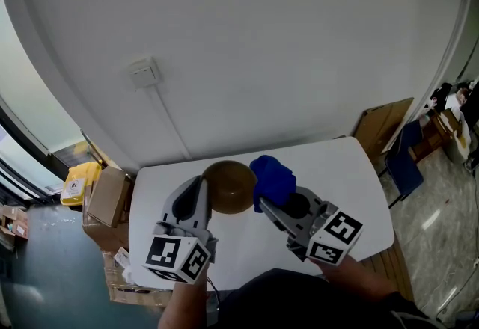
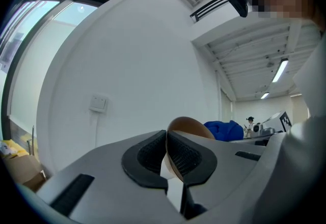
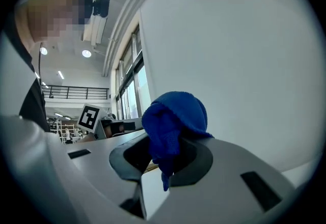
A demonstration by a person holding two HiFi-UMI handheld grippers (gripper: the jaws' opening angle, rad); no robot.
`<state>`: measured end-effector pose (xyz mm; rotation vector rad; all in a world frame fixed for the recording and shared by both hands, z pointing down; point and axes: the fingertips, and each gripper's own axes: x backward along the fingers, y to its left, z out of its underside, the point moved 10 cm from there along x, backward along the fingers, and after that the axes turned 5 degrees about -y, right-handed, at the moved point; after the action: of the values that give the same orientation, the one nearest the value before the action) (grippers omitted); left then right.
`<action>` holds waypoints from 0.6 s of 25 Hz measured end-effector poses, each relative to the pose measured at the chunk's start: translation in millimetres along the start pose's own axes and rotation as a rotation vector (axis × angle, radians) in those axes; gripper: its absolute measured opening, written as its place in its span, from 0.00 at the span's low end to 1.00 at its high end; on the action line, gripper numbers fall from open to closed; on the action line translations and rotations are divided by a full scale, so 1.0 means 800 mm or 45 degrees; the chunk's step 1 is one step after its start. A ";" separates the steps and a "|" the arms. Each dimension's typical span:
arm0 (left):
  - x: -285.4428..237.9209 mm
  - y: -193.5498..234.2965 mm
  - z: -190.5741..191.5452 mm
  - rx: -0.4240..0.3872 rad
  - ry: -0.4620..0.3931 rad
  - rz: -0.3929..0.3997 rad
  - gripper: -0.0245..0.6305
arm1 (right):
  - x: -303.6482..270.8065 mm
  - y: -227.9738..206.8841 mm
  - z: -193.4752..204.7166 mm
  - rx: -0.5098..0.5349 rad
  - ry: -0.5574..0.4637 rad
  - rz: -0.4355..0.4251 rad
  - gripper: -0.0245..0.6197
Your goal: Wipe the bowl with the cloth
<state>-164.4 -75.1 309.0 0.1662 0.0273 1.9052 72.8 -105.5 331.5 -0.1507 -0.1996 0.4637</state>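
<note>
A white wall (image 1: 247,36) fills the upper part of the head view, with a wall switch (image 1: 143,72) at upper left and a white tabletop (image 1: 359,178) across the lower middle. At the left edge, cardboard boxes (image 1: 108,197) sit beside the tabletop.

Your left claw (image 1: 200,187) is clamped on the rim of the brown bowl (image 1: 230,185). The left gripper view shows the bowl's thin wall pinched between both ribbed pads (image 2: 183,154). You hold the bowl in the lower middle of the frame, over the left part of the tabletop.

Just right of it, the blue cloth (image 1: 273,179) is bunched into a lump and sits against the bowl's right side. Your right claw (image 1: 263,206) grips that cloth. In the right gripper view the fabric is squeezed between the jaws and bulges up above them.

At the far right, a wooden board (image 1: 382,125) stands by the wall, and a blue chair (image 1: 400,159) is next to the tabletop's edge.
</note>
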 end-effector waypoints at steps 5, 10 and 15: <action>0.003 0.001 0.005 0.054 0.009 0.037 0.07 | 0.003 0.003 -0.005 -0.008 -0.040 -0.014 0.14; -0.003 0.000 0.007 0.019 0.035 0.102 0.08 | 0.005 0.003 -0.017 0.009 -0.079 -0.015 0.14; -0.013 0.001 0.012 0.009 0.099 0.136 0.10 | 0.007 0.007 -0.026 0.015 -0.112 -0.041 0.14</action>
<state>-160.4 -86.0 317.3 0.0996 0.0792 2.0181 79.8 -100.1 310.9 -0.1158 -0.2849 0.4396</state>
